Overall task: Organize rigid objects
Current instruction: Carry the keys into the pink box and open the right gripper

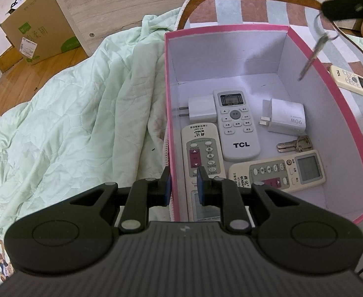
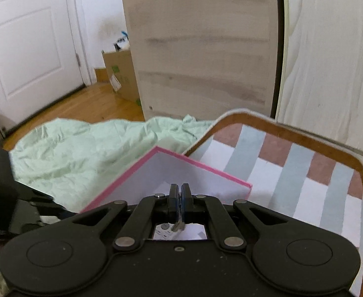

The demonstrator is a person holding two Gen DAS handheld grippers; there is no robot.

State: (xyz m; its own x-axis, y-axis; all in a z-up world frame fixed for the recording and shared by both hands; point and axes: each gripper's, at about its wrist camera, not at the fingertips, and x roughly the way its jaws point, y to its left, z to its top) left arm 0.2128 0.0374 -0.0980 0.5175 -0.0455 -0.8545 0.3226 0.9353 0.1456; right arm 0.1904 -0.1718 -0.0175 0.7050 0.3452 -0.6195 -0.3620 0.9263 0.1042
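Box [image 1: 349,133]: pink-rimmed, white inside, open-topped, sitting on a striped rug [image 1: 231,10] beside a green quilt [image 1: 70,104].
Left gripper [image 1: 182,185]: jaws apart and straddling the box's left wall near its front corner, one pad outside, one inside; whether they press on the wall I cannot tell.
Already in the box, left to right: small charger [image 1: 202,109], QUNDA remote [image 1: 201,158] along the left wall, TCL remote [image 1: 236,123] in the middle, second QUNDA remote [image 1: 278,170] lying crosswise at the front, keys [image 1: 295,144] flat on the floor, 90W charger [image 1: 285,117].
Right gripper [image 2: 180,198]: pads clamped together on a hanging key [image 1: 310,59], which dangles on its ring above the box's right side.
Outside: cream remote [image 1: 351,80] on the rug, just beyond the right wall.
Progress: judging by the contents, most of the sorting looks done.
Left to do: lower and release the hanging key into the box, then likely fetch the cream remote.
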